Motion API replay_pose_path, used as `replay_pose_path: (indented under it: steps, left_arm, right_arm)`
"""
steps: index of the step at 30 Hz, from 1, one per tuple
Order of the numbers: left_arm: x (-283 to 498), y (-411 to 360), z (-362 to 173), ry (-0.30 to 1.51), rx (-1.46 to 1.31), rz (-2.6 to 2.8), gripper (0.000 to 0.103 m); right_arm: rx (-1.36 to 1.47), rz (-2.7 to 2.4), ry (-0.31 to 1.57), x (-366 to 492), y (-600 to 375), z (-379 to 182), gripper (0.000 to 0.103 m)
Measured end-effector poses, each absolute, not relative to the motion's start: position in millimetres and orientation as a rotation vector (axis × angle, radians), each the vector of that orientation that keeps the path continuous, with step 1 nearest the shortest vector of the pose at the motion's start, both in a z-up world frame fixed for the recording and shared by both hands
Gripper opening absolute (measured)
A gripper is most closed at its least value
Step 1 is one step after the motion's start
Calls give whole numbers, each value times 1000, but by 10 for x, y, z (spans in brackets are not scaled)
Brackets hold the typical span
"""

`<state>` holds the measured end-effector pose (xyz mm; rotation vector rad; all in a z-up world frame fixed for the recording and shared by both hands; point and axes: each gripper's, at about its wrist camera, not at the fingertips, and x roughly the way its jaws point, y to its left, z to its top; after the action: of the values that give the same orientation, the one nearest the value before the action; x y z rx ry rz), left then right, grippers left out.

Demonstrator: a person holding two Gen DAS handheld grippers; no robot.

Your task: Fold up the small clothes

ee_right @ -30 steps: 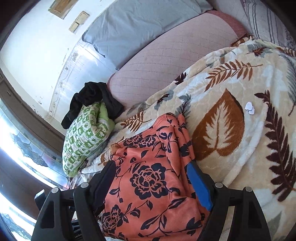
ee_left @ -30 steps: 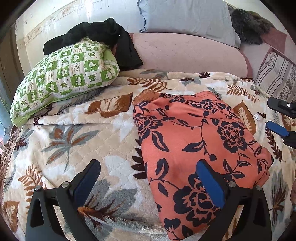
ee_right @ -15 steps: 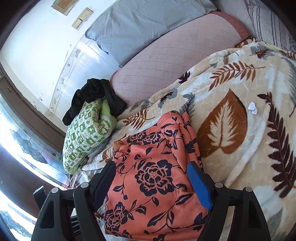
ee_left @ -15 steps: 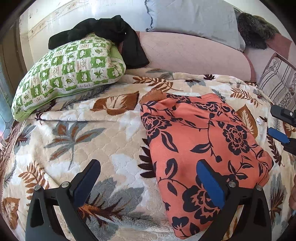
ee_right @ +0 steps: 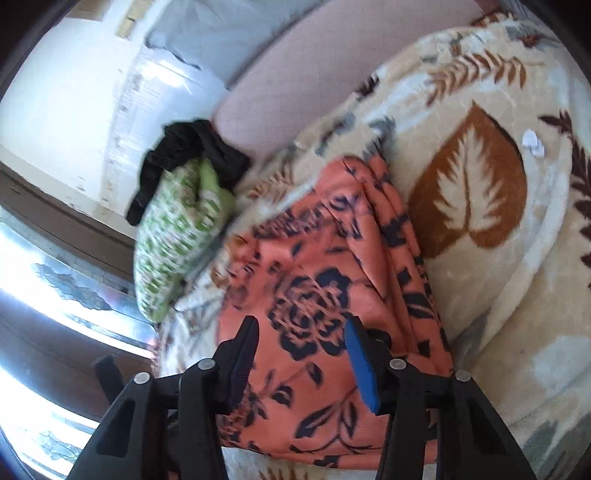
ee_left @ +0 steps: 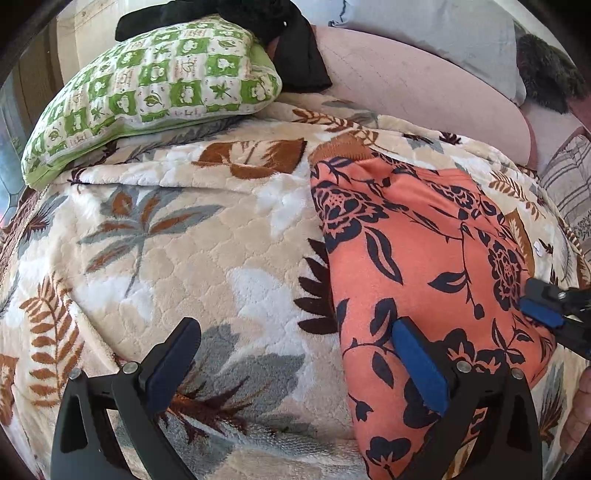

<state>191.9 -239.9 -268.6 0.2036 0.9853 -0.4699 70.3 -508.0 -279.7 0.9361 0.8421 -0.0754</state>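
Sunlit and cluttered, the bed carries a cream blanket (ee_left: 221, 240) printed with brown and grey leaves, and a pink bolster (ee_left: 424, 88) runs along its far edge.

From the left wrist view, the orange floral garment (ee_left: 424, 258) lies folded on the blanket, right of centre, with its near edge running down toward the camera. The left tongs (ee_left: 295, 365) stand wide apart: one finger is over bare blanket, the other over the garment's near left part, and nothing is pinched between them. A green-and-white checked pillow (ee_left: 155, 92) lies at the upper left with a black cloth (ee_left: 258, 22) draped on its far end. A grey pillow (ee_left: 443, 33) leans behind the bolster. At the right edge the right tongs (ee_left: 546, 314) reach in at the garment's right side, and part of a hand (ee_left: 580, 413) shows below them.

From the right wrist view, blurred by motion, the right tongs (ee_right: 299, 354) are low over the garment (ee_right: 325, 277), their jaws having just been closing; orange cloth lies between the two fingers, but they are still parted and I cannot tell whether the pads press on it. The garment's stacked folded edges run along its right side, next to a big brown leaf on the blanket (ee_right: 517, 277). The checked pillow (ee_right: 177, 236) and black cloth (ee_right: 184, 155) sit beyond it, and a small white scrap (ee_right: 532, 142) lies on the blanket at the right.
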Motion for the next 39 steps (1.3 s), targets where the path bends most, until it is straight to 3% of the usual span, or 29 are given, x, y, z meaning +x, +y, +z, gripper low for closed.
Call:
replay_pose_path:
  steps: [1, 2, 7, 14, 18, 21, 26, 30, 33, 39]
  left_arm:
    - [1907, -2428, -2689, 986, 221, -476, 103]
    - [1894, -2438, -2672, 975, 230, -475, 103]
    - [1894, -2438, -2620, 969, 230, -493, 103]
    - [1949, -2365, -2610, 1093, -12, -679, 103]
    - [1880, -2560, -2911, 1188, 114, -670, 103]
    - [1889, -2550, -2840, 1189, 72, -665, 103]
    - [1894, -2510, -2675, 1072, 149, -594, 103]
    - [1935, -2479, -2632, 1042, 181, -558, 103]
    - [1972, -2437, -2675, 1062, 200, -559, 103]
    - [1996, -2345, -2713, 1117, 140, -571, 103]
  right_arm:
    - [927, -103, 891, 736, -5075, -2904, 29]
    - [912, -128, 887, 728, -5086, -2920, 27]
    - [902, -161, 813, 656, -5157, -2767, 27]
    - [891, -206, 724, 528, -5343, -2628, 30]
    - [875, -149, 864, 700, -5225, -2814, 31]
    - [802, -190, 898, 745, -5145, -2828, 29]
    - [840, -131, 797, 815, -5139, -2571, 31]
    - [768, -177, 859, 1271, -5121, -2623, 31]
    - [781, -247, 1011, 1678, -5230, -2962, 30]
    - [741, -158, 1020, 2150, -5097, -2551, 31]
